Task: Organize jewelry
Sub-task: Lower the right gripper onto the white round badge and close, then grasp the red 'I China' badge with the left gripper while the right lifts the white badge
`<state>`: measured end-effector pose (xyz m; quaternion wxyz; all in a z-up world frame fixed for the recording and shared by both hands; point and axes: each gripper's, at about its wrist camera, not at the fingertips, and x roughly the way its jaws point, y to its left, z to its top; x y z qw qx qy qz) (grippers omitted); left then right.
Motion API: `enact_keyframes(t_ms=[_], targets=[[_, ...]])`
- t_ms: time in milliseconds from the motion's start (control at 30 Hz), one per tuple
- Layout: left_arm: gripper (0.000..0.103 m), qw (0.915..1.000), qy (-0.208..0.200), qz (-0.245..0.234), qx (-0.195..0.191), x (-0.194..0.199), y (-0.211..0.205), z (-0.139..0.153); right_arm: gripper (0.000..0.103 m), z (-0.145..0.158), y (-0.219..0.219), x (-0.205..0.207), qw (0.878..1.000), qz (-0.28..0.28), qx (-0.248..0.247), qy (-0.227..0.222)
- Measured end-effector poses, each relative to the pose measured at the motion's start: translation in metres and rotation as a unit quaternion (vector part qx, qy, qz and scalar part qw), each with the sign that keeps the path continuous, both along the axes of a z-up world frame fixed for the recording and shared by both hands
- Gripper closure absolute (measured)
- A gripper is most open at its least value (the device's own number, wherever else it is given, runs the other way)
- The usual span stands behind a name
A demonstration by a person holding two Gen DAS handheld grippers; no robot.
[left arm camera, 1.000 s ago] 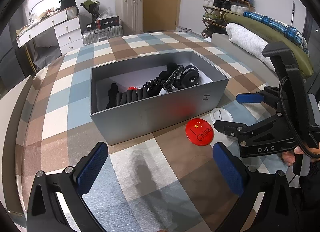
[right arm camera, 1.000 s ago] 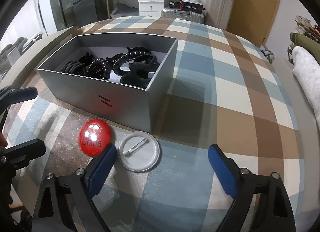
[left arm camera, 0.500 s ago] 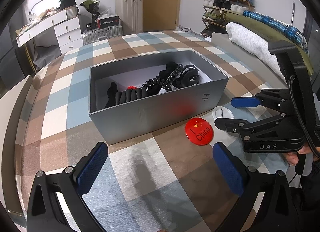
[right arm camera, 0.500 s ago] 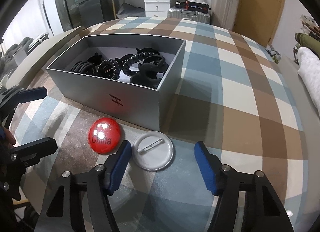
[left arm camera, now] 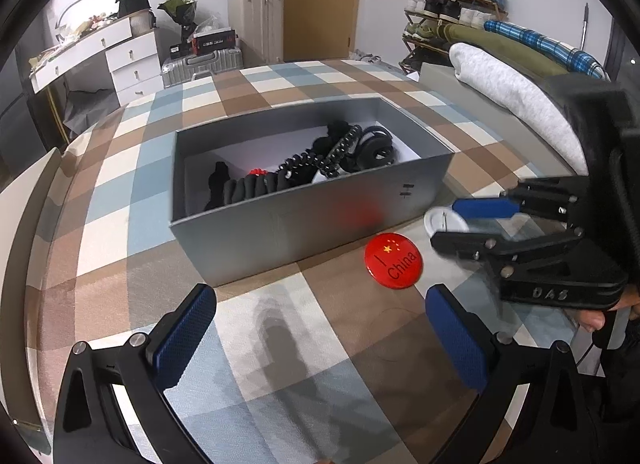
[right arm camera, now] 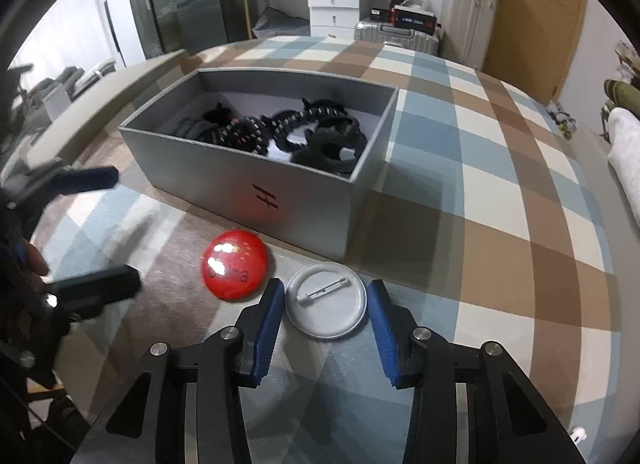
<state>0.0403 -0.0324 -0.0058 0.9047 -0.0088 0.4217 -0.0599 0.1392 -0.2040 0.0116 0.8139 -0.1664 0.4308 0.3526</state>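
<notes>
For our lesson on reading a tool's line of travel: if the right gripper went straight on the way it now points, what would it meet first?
The white pin badge, lying back-up between the right gripper's open fingers. Beyond it stands the grey box. Whether the fingers already touch the badge is unclear.

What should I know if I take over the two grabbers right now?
Right gripper: its jaws sit on either side of the white badge, which lies pin side up on the checked cloth. I cannot tell if the pads touch it yet.
Left gripper: open, holding nothing, above the cloth in front of the grey box.
The red badge lies on the cloth beside the white one, just outside the box.
Done: black hair ties and clips are already in the box.
Left: both badges probably go into the box, white one first.
</notes>
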Motion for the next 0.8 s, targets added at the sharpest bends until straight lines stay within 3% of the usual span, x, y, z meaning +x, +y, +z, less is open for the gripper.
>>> enact_keyframes(t_ms=[400, 600, 667, 800], targets=[[0.001, 0.9989, 0.006, -0.037, -0.028, 0.003, -0.019, -0.002, 0.061, 0.029, -0.023, 0.005, 0.997, -0.009, 0.074, 0.006], [0.006, 0.9982, 0.022, -0.056, 0.006, 0.015, -0.04, -0.01, 0.061, 0.036, -0.031, 0.008, 0.995, -0.016, 0.094, 0.006], [0.008, 0.9978, 0.026, -0.058, 0.017, 0.019, -0.045, -0.012, 0.061, 0.038, -0.032, 0.009, 0.995, -0.017, 0.099, 0.007], [0.026, 0.9972, 0.035, -0.06, 0.027, 0.027, -0.05, -0.016, 0.061, 0.041, -0.038, 0.01, 0.994, -0.021, 0.107, 0.007]])
